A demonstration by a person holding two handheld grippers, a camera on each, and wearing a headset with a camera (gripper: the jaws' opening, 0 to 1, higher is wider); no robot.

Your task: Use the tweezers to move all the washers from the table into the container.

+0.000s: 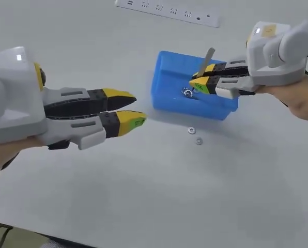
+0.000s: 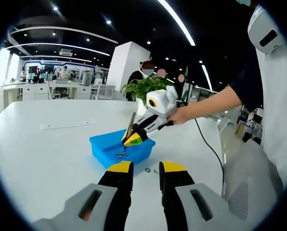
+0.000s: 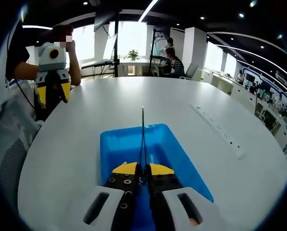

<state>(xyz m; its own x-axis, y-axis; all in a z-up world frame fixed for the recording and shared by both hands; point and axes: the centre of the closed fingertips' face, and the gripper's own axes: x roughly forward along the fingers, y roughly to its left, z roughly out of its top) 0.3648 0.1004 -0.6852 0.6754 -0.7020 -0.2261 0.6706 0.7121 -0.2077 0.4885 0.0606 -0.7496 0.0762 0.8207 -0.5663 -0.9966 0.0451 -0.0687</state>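
Right gripper (image 1: 198, 85) clamped on tweezers (image 1: 210, 54); tips down inside container (image 1: 167, 67). Washer (image 1: 187, 93) at tips, hold unclear. Two washers (image 1: 191, 130) on table (image 1: 143, 181) just below. Left gripper (image 1: 136, 111) slightly apart, empty, well aside. Risk: tweezers twisting in jaws, flicking washer out.

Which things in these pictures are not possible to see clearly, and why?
- Tweezers tips: head view, jaws of the right gripper cover them, so whether they hold a washer is unclear.
- Washers inside the blue container: head view, a small blurred cluster, count unclear.
- Container floor: right gripper view, the gripper's body hides its near part.
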